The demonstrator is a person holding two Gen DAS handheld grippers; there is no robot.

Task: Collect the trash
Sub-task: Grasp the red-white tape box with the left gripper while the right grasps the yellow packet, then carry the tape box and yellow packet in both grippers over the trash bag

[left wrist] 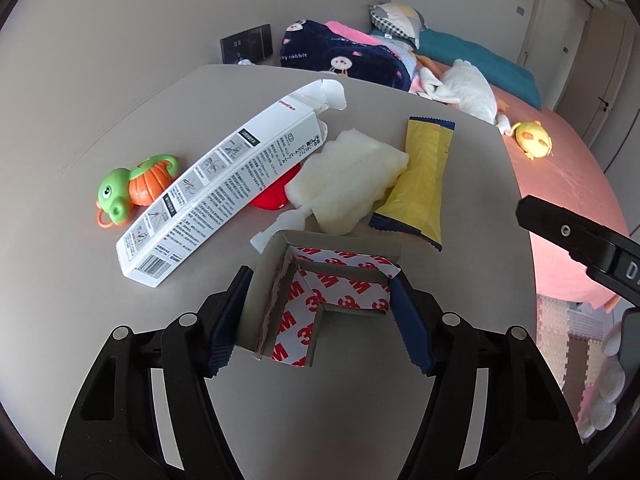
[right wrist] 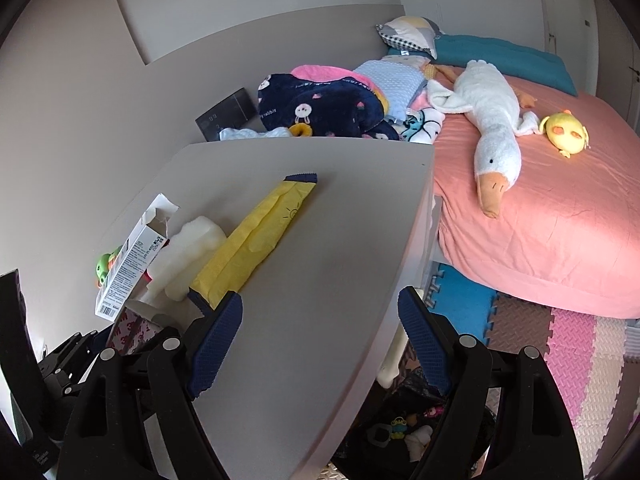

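my left gripper (left wrist: 320, 320) is clamped on the small cardboard box (left wrist: 320, 292) with the red-and-white printed lining, one pad on each side wall; no earlier view is on hand, so i report only the hold as it stands. the box sits at the near edge of the grey table (left wrist: 80, 240), open side up. risk 1: the walls are thin card and already bow, so more squeeze could crush it, and the box could twist out when lifted. risk 2: the white scrap (left wrist: 280, 226) touches the box's far corner and may drag along or fall. the long white carton (left wrist: 224, 184), foam pad (left wrist: 348, 184) and yellow wrapper (left wrist: 424, 184) lie just beyond, uncollected; the green and orange toy (left wrist: 132, 188) is not trash and should stay. my right gripper (right wrist: 320, 344) stands open and empty, poised over the table's bare right part near its edge, tilted downward, its left pad close to the wrapper's near end. my left is angled down likewise.
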